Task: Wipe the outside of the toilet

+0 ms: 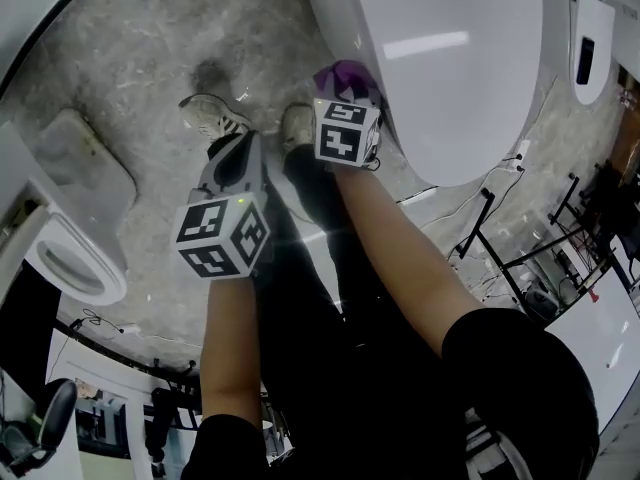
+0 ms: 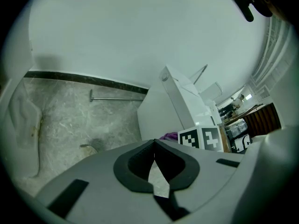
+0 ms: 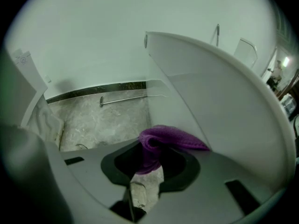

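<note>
While my right gripper [image 3: 148, 164] is clamped on the purple cloth [image 3: 169, 136], the cloth's loose fold lies against the side wall of the toilet [image 3: 224, 120], low on the outside below the seat's edge. I judge the wiping to be under way. The white shell shows no streak or wet patch, so I cannot say which parts are done. By my reckoning the front curve, the far side and the tank are left to do. My left gripper [image 2: 154, 146] hangs apart from the toilet, its jaw tips together with nothing between them.

Counting: two grippers and one cloth. The head view shows the toilet I am working on, and a second toilet [image 1: 75, 258] stands well apart at my left on the grey floor [image 1: 180, 28]. My two shoes [image 1: 213, 115] are just beside the bowl.
</note>
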The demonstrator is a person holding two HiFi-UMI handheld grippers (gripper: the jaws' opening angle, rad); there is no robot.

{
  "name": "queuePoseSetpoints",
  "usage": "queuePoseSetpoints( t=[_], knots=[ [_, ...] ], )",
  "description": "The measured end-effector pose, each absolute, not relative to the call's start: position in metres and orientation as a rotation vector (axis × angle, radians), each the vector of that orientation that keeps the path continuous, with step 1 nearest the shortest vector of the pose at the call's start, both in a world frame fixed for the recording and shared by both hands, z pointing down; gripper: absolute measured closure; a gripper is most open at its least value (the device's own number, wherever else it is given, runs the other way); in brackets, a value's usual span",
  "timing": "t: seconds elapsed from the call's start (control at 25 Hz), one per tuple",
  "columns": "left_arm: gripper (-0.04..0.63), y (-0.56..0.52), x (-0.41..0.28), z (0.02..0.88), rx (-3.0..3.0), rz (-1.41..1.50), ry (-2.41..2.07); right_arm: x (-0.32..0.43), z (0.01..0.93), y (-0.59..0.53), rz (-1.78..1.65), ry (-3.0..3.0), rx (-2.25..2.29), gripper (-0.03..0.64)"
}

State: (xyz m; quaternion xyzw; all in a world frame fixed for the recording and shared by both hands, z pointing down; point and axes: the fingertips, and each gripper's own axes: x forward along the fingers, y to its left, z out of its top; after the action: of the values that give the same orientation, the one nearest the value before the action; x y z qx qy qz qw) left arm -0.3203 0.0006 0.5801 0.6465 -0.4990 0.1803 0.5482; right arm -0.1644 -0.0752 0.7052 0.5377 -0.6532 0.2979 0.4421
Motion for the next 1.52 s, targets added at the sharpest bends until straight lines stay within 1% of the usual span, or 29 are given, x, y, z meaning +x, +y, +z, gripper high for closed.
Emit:
queuePoseSetpoints(
  t=[0.56,1.12,1.52],
  knots=[
    [0.586,-0.081,-0.385,0.579,1.646,0.497,-1.083,-0.212,0.699,-0.164,0.757,-1.531,1.476,0.517],
    [0.586,-0.107,-0.439,0.594,1.681,0.559,-1.011,-0.257,0.695,-0.252,0.710,-1.516,1.539,0.517],
    [0.586,-0.128,-0.446,0.602,1.692,0.563,-0.972,-0.288,0.704,-0.321,0.664,-1.559,1.517,0.515]
  ],
)
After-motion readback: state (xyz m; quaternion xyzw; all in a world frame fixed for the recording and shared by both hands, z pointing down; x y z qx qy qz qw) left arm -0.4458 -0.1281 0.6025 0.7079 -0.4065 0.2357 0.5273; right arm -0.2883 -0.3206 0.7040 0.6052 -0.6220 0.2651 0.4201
